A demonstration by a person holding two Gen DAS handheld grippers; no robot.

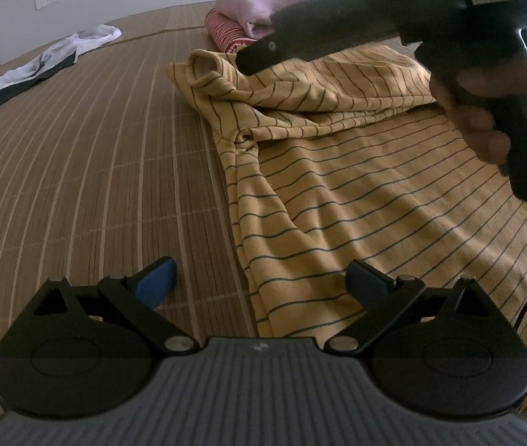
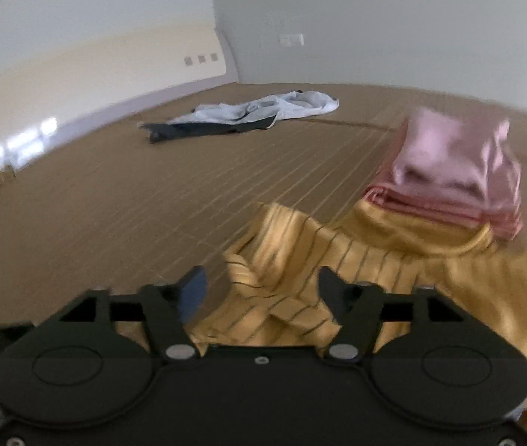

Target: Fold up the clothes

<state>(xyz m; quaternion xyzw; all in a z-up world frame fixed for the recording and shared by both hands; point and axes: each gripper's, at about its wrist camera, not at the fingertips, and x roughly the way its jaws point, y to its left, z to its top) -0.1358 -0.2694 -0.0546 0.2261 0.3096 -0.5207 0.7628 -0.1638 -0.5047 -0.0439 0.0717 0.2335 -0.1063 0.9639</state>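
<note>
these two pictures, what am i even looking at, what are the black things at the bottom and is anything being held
Each picture comes from a camera mounted on a hand-held two-finger gripper; a person holds one in each hand. The black parts at the bottom are the gripper's own body and fingers.

The left view shows the left gripper, open, at the edge of a yellow striped shirt. The right gripper, gripped by a hand, crosses the top of that picture.

The right view shows the right gripper, open, over the bunched shirt. Neither holds anything.

All lies on a brown woven mat. Further back sit a folded pink pile and an unfolded white and dark garment.
</note>
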